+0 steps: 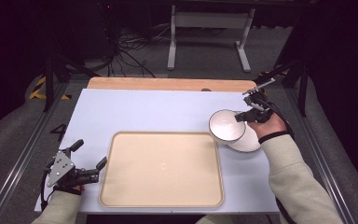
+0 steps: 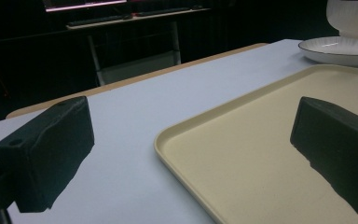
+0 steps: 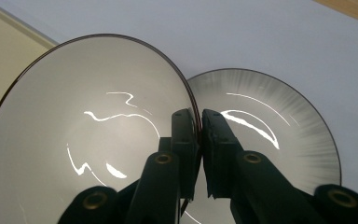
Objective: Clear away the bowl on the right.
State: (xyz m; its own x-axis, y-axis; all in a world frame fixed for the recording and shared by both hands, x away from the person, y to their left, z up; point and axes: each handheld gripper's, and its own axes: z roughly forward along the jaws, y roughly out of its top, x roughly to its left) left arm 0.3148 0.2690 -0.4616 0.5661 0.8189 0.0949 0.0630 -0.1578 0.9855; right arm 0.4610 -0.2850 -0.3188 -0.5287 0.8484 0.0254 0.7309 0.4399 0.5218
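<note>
Counter [image 1: 135, 109]: pale blue sheet w/ a wood strip along its far edge, and everything below is placed off the tray

Tray [image 1: 121, 186]: big, beige, shallow rim, nothing on it, sits at the near middle of the counter

Plate [image 1: 248, 143]: white, flat on the counter just beside the tray's far right corner, seen beyond that corner in the left gripper view [image 2: 340, 49]

Bowl [image 1: 226, 125]: white w/ dark rim, tilted and lifted, partly over the plate and hanging at the tray's right edge. In the right gripper view [image 3: 88, 140] its open side faces the camera

Right gripper [image 1: 246, 115]: to the right of the tray, fingers [image 3: 182, 135] pinching the bowl's rim, one inside, one outside

Left gripper [image 1: 89, 155]: at the tray's near left corner, fingers [image 2: 51, 149] spread wide, holding nothing

Key relation: the bowl lies just right of the tray, so prob. the next move is a short carry leftward over the rim; right hand is far nearer, left is across the tray

No brands or readable writing seen
</note>
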